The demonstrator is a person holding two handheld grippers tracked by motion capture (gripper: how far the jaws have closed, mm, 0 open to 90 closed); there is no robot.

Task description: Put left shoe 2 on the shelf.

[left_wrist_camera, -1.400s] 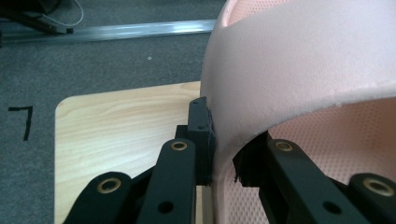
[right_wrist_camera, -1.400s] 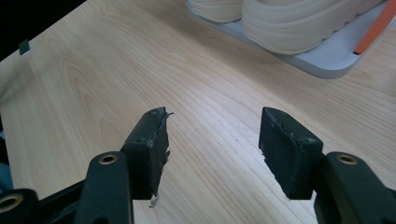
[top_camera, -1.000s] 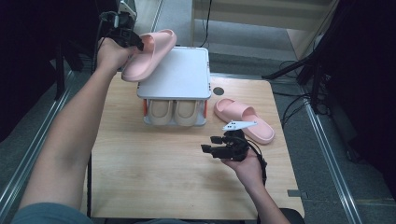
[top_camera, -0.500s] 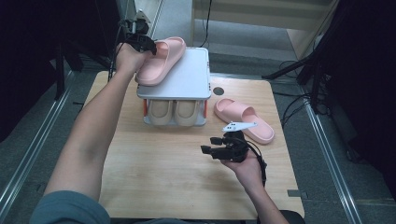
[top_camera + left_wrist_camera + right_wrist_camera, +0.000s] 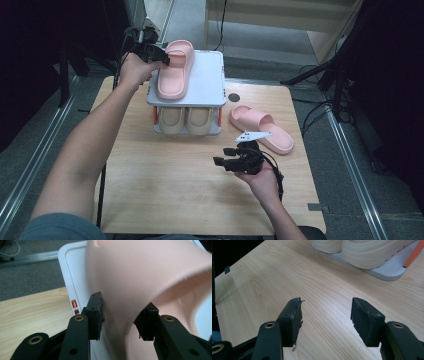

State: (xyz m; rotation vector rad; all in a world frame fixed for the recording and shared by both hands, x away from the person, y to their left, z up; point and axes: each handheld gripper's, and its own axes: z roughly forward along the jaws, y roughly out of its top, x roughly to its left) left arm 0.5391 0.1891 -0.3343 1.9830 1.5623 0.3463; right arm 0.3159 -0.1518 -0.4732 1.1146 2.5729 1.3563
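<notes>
On the light wooden table (image 5: 165, 175) stands a white two-tier plastic shoe rack (image 5: 207, 87); its lower shelf holds a beige pair of slippers (image 5: 186, 120). One pink foam slide (image 5: 174, 70) lies on its top, pinched by the left gripper (image 5: 159, 56). Its pink mate (image 5: 261, 128) lies right of the rack. The right gripper (image 5: 226, 156) hovers before it, jaws apart, empty.
</notes>
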